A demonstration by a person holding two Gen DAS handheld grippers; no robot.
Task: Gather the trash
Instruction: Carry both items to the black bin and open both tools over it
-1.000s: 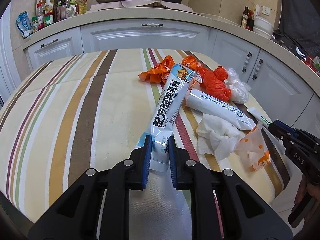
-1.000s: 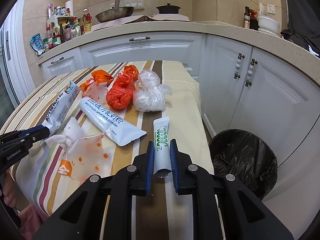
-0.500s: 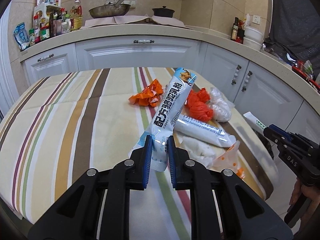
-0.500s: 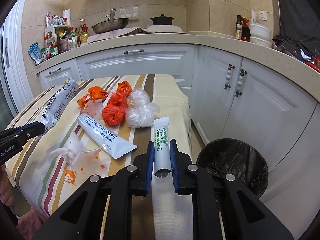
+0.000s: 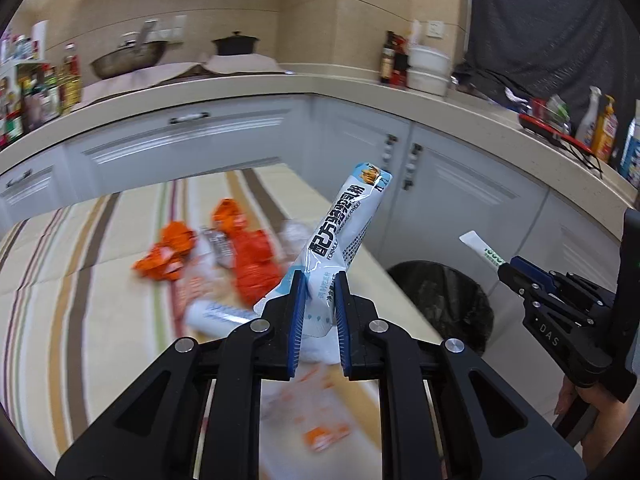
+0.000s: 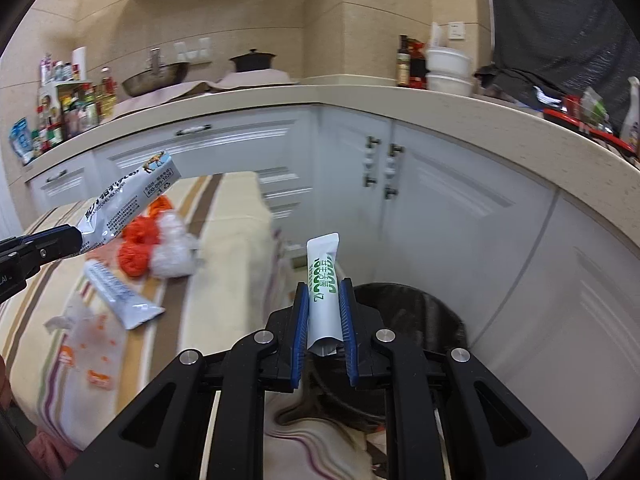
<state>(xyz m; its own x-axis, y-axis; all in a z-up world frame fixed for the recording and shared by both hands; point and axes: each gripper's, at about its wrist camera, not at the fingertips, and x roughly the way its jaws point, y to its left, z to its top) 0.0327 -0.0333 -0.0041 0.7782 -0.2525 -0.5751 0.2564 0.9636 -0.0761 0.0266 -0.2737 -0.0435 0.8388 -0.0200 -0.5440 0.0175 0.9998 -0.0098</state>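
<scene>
My left gripper (image 5: pixel 319 280) is shut on a long blue-and-white milk powder sachet (image 5: pixel 344 224), held up above the striped table (image 5: pixel 80 280). My right gripper (image 6: pixel 324 292) is shut on a small white sachet with green print (image 6: pixel 322 280), held above the black-lined trash bin (image 6: pixel 424 312). The bin also shows in the left wrist view (image 5: pixel 444 300), to the right of the table. Orange wrappers (image 5: pixel 256 256), a white sachet (image 6: pixel 120 296), a clear plastic bag (image 6: pixel 172 248) and a torn orange-dotted wrapper (image 6: pixel 88 344) lie on the table.
White kitchen cabinets (image 6: pixel 440 208) curve behind the table and bin under a beige counter (image 5: pixel 240 84). The counter holds a pan (image 5: pixel 128 60), a black pot (image 5: pixel 234 46), bottles and jars. The table's right edge (image 6: pixel 264 216) stands close beside the bin.
Both grippers have lifted their sachets off the table and swung right. The bin has come under the right gripper and into the left wrist view.
</scene>
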